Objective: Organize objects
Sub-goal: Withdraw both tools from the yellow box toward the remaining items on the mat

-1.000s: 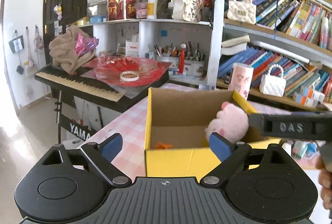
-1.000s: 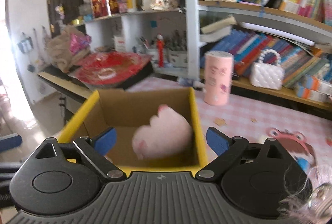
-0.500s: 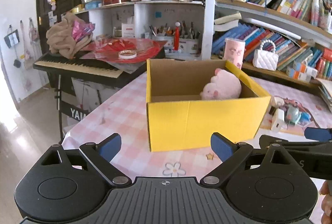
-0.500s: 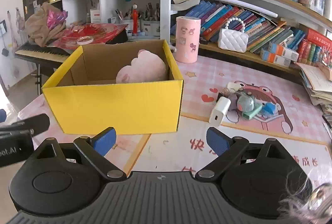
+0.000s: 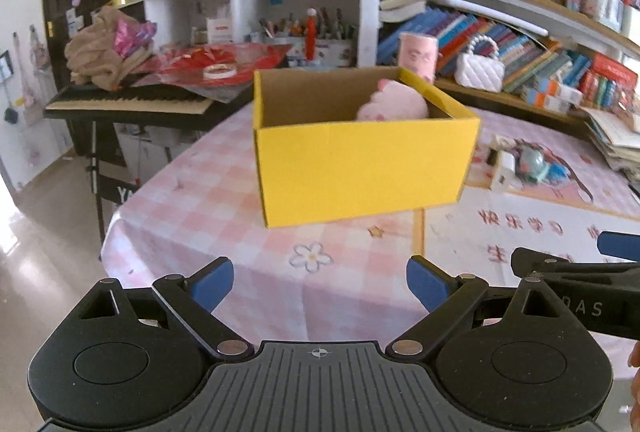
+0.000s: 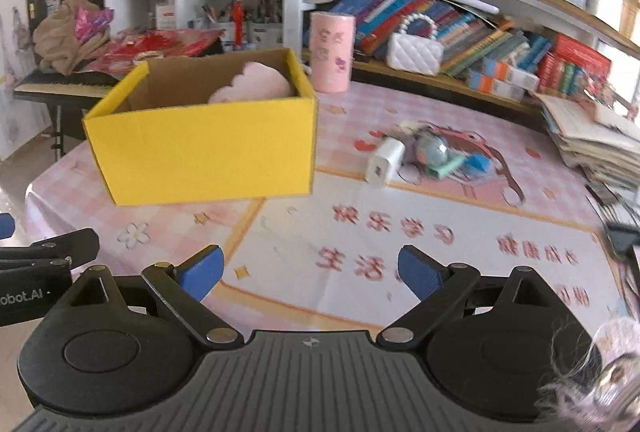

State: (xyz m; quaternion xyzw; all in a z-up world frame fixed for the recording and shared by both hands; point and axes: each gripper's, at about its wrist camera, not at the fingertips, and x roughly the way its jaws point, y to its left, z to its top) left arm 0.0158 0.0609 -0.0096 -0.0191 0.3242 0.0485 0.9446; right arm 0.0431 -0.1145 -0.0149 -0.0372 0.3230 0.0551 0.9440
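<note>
Nearest the cameras, the left gripper (image 5: 318,286) stands with its blue-padded fingers spread wide and nothing between them, held above the pink checked tablecloth (image 5: 224,203). The right gripper (image 6: 310,272) is likewise wide open and empty, over the cream part of the cloth printed with red characters (image 6: 394,228). Each tool shows at the edge of the other's view, side by side and apart.

Further out, an open yellow cardboard box (image 5: 360,167) sits on the table, well clear of both grippers. Inside it, against the far right corner, lies a soft pink plush toy (image 5: 394,105), its top rising to about the rim (image 6: 256,83).

To the right of the box, on a cartoon print, is a small cluster: a white rectangular charger block (image 6: 385,161), a round grey-blue ball-shaped item (image 6: 431,148), and a mint-green bar (image 6: 446,166) with a small blue piece beside it.

Behind the box stand a pink cylindrical tin (image 6: 332,51) and, on the low shelf, a white quilted handbag with a pearl handle (image 6: 414,49). Beyond are crowded bookshelves (image 6: 500,31), and to the left a black keyboard piano (image 5: 132,101) piled with red wrapping and a tan cloth
</note>
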